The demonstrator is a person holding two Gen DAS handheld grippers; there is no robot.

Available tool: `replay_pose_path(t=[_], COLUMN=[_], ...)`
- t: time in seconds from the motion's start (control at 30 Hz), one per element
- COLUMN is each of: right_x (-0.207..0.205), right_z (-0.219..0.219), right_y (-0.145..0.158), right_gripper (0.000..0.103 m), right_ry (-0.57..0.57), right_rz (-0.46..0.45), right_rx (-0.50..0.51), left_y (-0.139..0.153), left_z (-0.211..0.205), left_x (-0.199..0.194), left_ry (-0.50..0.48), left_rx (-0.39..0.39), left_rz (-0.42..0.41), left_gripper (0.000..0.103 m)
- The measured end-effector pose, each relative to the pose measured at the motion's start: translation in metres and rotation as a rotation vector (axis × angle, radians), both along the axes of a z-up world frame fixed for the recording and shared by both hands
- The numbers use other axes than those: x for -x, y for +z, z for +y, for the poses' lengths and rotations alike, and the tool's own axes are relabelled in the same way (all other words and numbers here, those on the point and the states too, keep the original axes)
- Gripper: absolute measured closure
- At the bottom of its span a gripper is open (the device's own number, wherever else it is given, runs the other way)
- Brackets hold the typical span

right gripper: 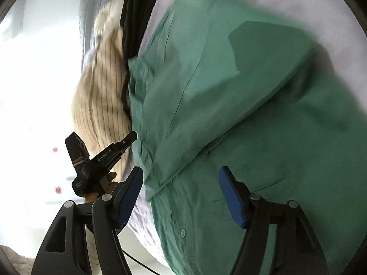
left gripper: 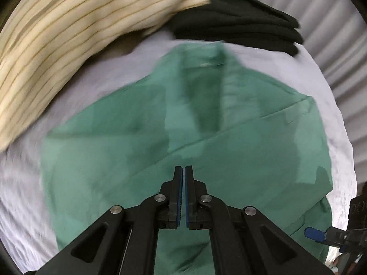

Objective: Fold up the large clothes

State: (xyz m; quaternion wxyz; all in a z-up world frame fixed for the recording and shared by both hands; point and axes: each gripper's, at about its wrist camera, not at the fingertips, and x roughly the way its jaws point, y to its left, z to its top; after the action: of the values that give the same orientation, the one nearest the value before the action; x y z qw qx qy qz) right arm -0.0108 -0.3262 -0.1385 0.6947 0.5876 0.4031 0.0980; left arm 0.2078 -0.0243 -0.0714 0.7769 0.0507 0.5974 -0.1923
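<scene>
A green button shirt [left gripper: 206, 142] lies partly folded on a white sheet [left gripper: 23, 188], one panel laid diagonally across its body. My left gripper [left gripper: 183, 168] hovers just above the shirt's near part, jaws shut with nothing between them. My right gripper [right gripper: 181, 174] is open and empty over the shirt [right gripper: 252, 114] near its buttoned edge. The right gripper shows at the left wrist view's lower right edge [left gripper: 321, 233]. The left gripper appears in the right wrist view [right gripper: 132, 136], beside the shirt's far edge.
A cream striped garment [left gripper: 68, 34] lies at the far left of the sheet. A folded black garment [left gripper: 240, 23] sits at the far end. A ribbed grey wall [left gripper: 339, 45] runs along the right. In the right wrist view the striped garment [right gripper: 101, 105] lies past the shirt.
</scene>
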Motion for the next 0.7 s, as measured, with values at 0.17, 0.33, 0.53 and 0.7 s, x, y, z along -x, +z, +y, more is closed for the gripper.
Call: replay_pose_path(t=[0.17,0.33,0.53,0.7], right_x=[-0.035,-0.045,-0.049,-0.051], right_z=[0.047,0.067,0.086,0.095], right_y=[0.015,0.026,0.026,0.026], right_gripper=[0.031,0.031,0.031,0.031], right_ry=[0.122,0.176,0.209,0.223], right_rz=[0.012,0.011,0.040,0.054], right_rx=[0.090,0.165,0.169,0.176], left_y=[-0.006,-0.012,-0.018,-0.018], left_z=[0.052,0.075,0.092,0.091], left_x=[0.018,0.025,0.019,0.021], left_ry=[0.080,0.122,0.173,0.158], left_rx=[0.007,0.035,0.089,0.092], left_rz=[0.001,0.014,0.017,0.003], left_gripper=[0.101,0.101,0.101,0.101])
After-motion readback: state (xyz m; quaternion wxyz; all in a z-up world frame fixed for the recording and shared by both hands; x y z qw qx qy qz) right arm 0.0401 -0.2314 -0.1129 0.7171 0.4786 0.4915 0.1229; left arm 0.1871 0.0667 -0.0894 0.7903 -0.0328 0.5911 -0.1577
